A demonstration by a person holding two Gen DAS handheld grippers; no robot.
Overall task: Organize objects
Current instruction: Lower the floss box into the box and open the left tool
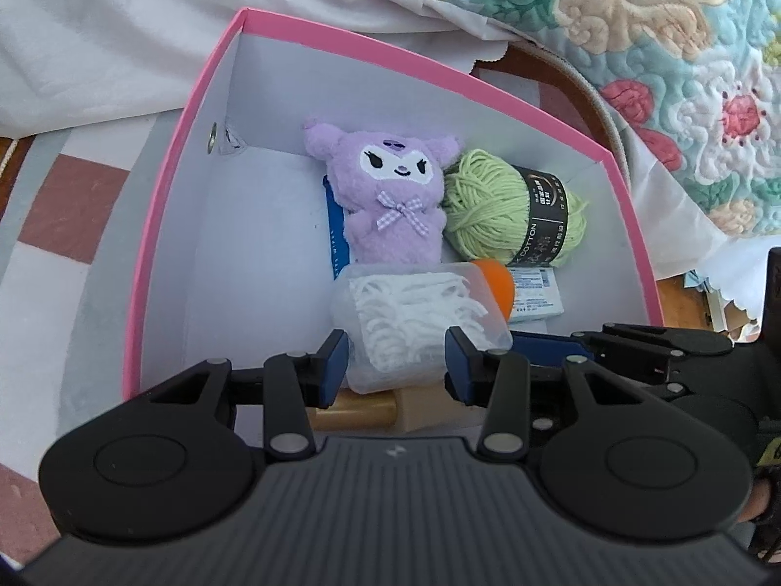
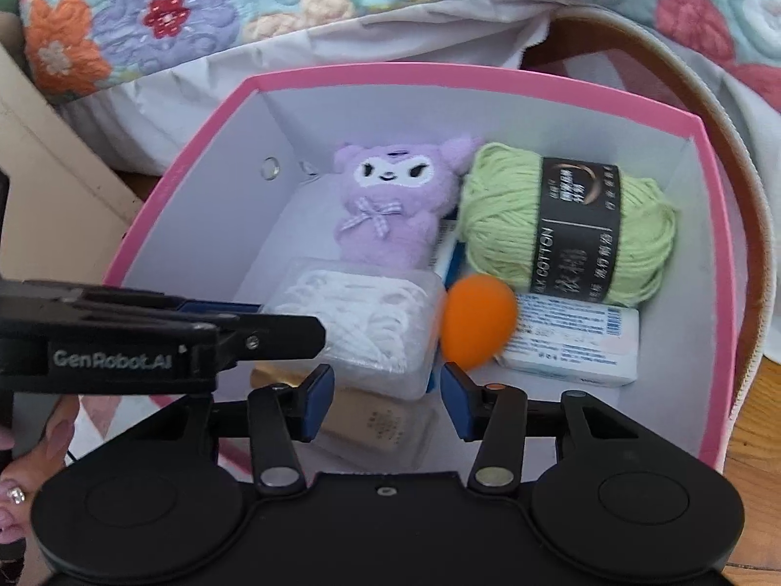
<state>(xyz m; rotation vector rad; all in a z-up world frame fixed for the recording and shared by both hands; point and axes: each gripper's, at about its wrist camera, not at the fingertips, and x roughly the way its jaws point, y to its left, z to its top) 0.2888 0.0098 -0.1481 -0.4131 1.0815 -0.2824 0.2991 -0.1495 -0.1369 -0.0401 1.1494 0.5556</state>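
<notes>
Pink box, white inside, holds all items; places below are given relative to it.

- Purple plush lies face-up toward the far wall, on top of a blue packet.
- Green yarn ball with a black label is just beside the plush, at the far right corner.
- Clear case of white floss picks sits mid-box, toward the near wall, touching the plush's lower end.
- Orange egg-shaped sponge is beside the case, in front of the yarn and blurred; it rests against a white-and-blue packet.
- A tan flat item lies under the case at the near wall; cannot identify it.

Left gripper: pads on both sides of the clear case, pressing its ends, gripping it.
Right gripper: jaws apart, reaching in over the near wall, nothing clamped; the case's corner and the tan item show in the gap.

A floral quilt and white sheet lie beyond the box's far wall.
</notes>
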